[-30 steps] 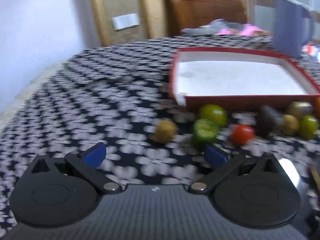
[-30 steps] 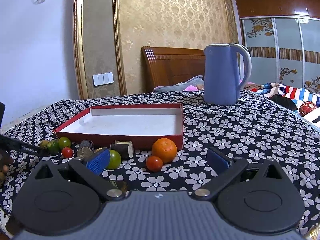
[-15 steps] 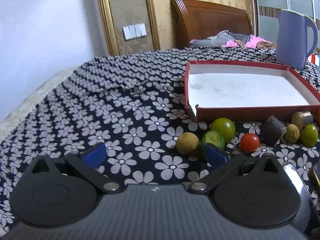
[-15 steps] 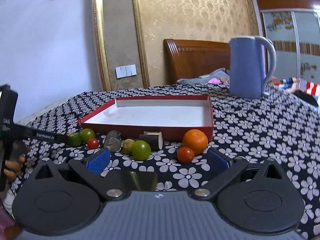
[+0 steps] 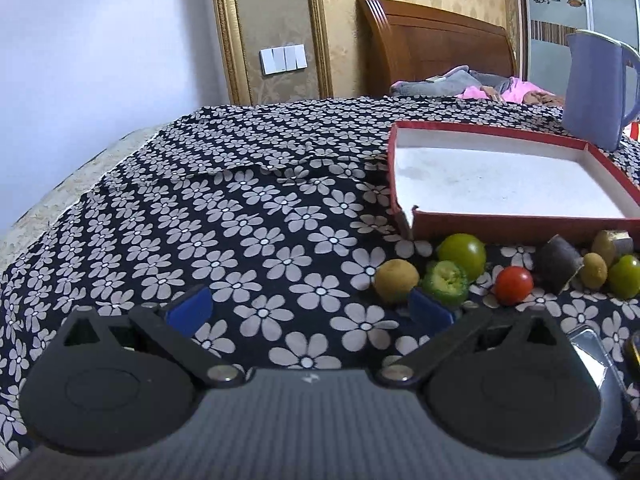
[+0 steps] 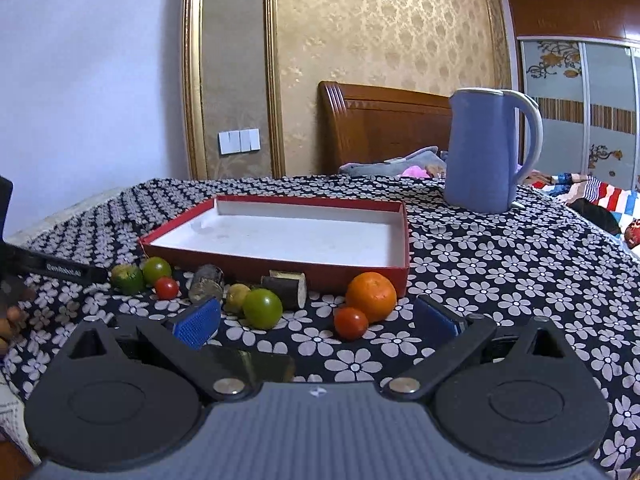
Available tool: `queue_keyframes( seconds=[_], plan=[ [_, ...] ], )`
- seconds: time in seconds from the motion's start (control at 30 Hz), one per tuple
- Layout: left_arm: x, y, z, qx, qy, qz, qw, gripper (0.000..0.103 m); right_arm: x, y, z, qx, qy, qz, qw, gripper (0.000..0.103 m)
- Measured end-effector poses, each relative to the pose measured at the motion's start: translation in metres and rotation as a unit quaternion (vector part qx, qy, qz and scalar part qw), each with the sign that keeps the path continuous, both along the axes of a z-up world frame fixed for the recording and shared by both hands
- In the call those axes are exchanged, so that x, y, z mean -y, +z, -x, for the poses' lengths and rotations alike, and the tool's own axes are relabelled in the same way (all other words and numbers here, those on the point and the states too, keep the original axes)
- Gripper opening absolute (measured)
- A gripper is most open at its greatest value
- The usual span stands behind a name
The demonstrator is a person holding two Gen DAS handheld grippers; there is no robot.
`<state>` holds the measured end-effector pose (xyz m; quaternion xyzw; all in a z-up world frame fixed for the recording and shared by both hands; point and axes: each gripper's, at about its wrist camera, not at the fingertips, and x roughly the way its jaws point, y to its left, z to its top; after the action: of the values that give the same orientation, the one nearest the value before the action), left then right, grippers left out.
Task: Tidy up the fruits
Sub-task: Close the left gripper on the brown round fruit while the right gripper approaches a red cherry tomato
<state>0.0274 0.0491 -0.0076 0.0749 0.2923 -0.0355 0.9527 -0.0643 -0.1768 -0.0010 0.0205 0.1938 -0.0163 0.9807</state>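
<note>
A red box (image 5: 520, 222) with a white inside (image 6: 280, 236) lies empty on the flowered tablecloth. Along its near wall sit several fruits: a brown kiwi (image 5: 396, 286), a cut green piece (image 5: 446, 282), a green tomato (image 5: 462, 254), a red cherry tomato (image 5: 514, 285), dark cut pieces (image 5: 558, 264), an orange (image 6: 371, 297) and a second red tomato (image 6: 351, 323). My left gripper (image 5: 310, 310) is open, low over the cloth, its right fingertip just before the kiwi. My right gripper (image 6: 316, 322) is open in front of the green tomato (image 6: 262, 308) and orange.
A lilac electric kettle (image 6: 486, 152) stands behind the box's right corner. The left tool's arm (image 6: 60, 270) and a person's fingers (image 6: 10, 320) show at the right view's left edge. A phone-like slab (image 6: 248, 364) lies under my right gripper. A bed stands beyond the table.
The left gripper swung left, steadied and came a little closer to the kiwi and cut green piece. The right gripper shifted right and tilted, bringing the fruit row toward its centre. Both stayed open.
</note>
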Motion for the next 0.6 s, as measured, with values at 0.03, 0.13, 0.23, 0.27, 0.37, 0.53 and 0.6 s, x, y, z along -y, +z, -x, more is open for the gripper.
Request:
queue_keyframes(
  seconds=[0.03,0.13,0.23,0.27,0.37,0.53,0.6],
  plan=[
    [0.001,0.000,0.000,-0.001,-0.001,-0.001,1.0000,0.103,-0.001,0.000,0.000,0.001,-0.001,0.004,1.000,0.103],
    [0.004,-0.001,-0.001,-0.004,-0.001,-0.001,1.0000,0.103,-0.004,-0.001,-0.001,0.001,-0.003,0.016,1.000,0.103],
    [0.004,-0.004,-0.001,-0.009,0.000,-0.001,1.0000,0.103,-0.004,-0.002,-0.001,-0.004,-0.001,0.009,1.000,0.103],
    [0.003,-0.005,-0.001,-0.011,-0.001,-0.002,0.9999,0.103,-0.003,-0.002,-0.001,-0.005,-0.001,0.007,1.000,0.103],
    [-0.002,-0.007,-0.001,-0.010,0.006,-0.009,0.9999,0.103,-0.001,-0.002,-0.001,-0.004,-0.006,0.009,1.000,0.103],
    [-0.011,-0.005,-0.012,-0.019,0.020,-0.010,0.9996,0.103,0.000,-0.002,0.000,-0.002,-0.010,0.008,1.000,0.103],
    [-0.009,-0.004,-0.016,-0.025,0.013,-0.015,0.9995,0.103,0.000,-0.003,-0.001,-0.001,-0.007,0.011,1.000,0.103]
  ],
)
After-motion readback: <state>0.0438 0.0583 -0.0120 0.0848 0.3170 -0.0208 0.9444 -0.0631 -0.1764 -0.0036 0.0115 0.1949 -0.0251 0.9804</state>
